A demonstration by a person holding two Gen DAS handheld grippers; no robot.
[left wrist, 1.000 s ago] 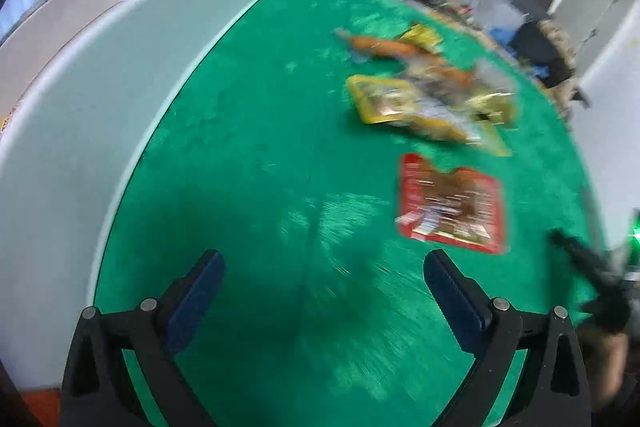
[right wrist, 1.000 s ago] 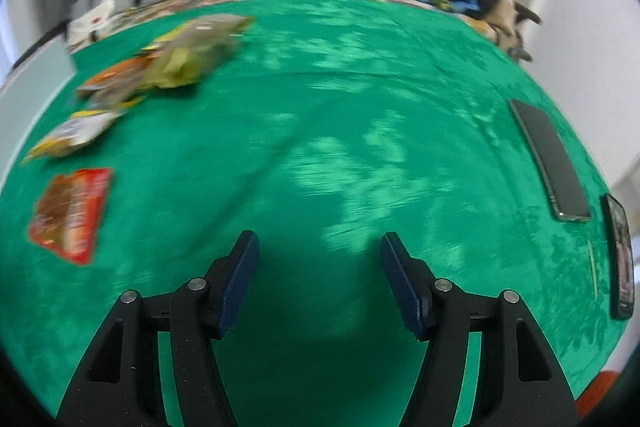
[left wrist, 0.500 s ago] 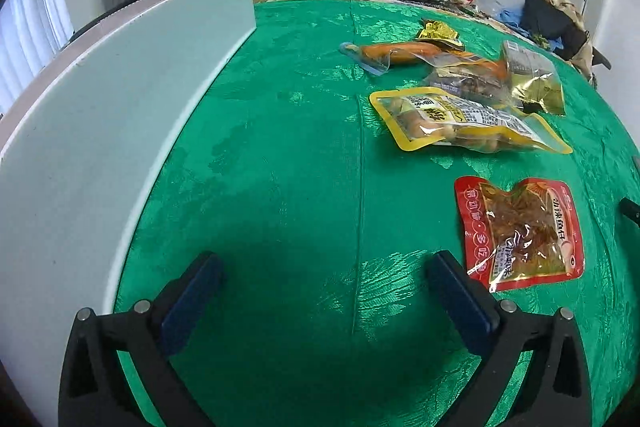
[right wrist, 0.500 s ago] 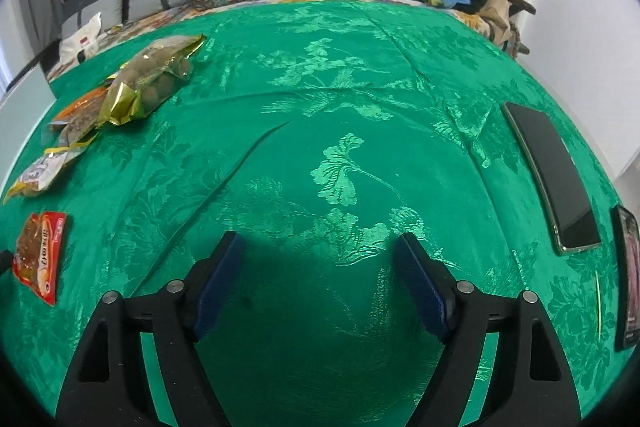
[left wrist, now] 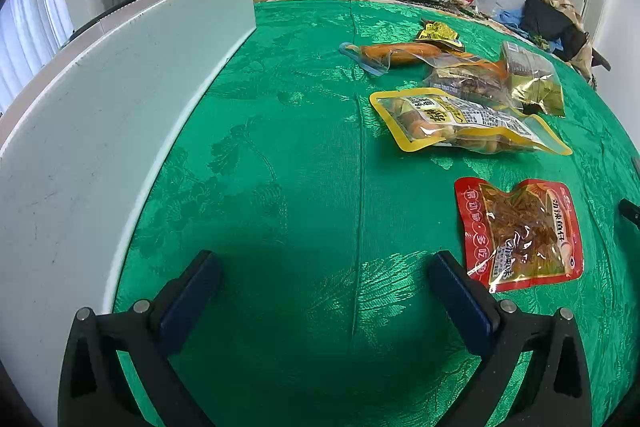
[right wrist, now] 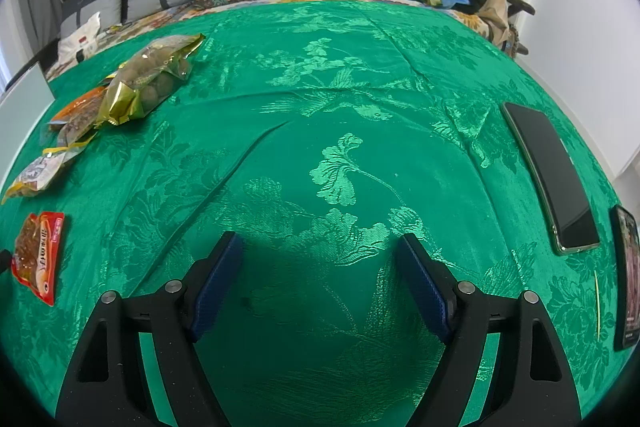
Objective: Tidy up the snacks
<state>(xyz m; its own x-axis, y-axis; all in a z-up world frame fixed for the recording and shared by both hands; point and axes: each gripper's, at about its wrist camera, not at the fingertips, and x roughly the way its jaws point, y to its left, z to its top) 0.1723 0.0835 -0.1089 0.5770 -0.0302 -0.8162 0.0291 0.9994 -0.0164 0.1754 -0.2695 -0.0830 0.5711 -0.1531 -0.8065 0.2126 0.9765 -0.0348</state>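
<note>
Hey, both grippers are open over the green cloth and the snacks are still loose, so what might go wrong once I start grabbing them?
1. The red packet lies flat on the green cloth; the left gripper may pinch fabric with it.
2. The yellow pouch, gold bag and brown packet overlap; lifting one may drag the others.
3. A phone lies beside the right gripper; a sweep might knock it.

From my left gripper's camera, the white board (left wrist: 120, 115) runs off the left edge, so I can't see its full length. A dark tip (left wrist: 629, 211) pokes in at the right edge; I can't tell what it is. Brown snack packets (left wrist: 466, 79) lie partly under the gold bag (left wrist: 534, 83). From my right camera, the second phone (right wrist: 627, 275) is cut by the right edge, and the red packet's (right wrist: 38, 255) print is too small to read
</note>
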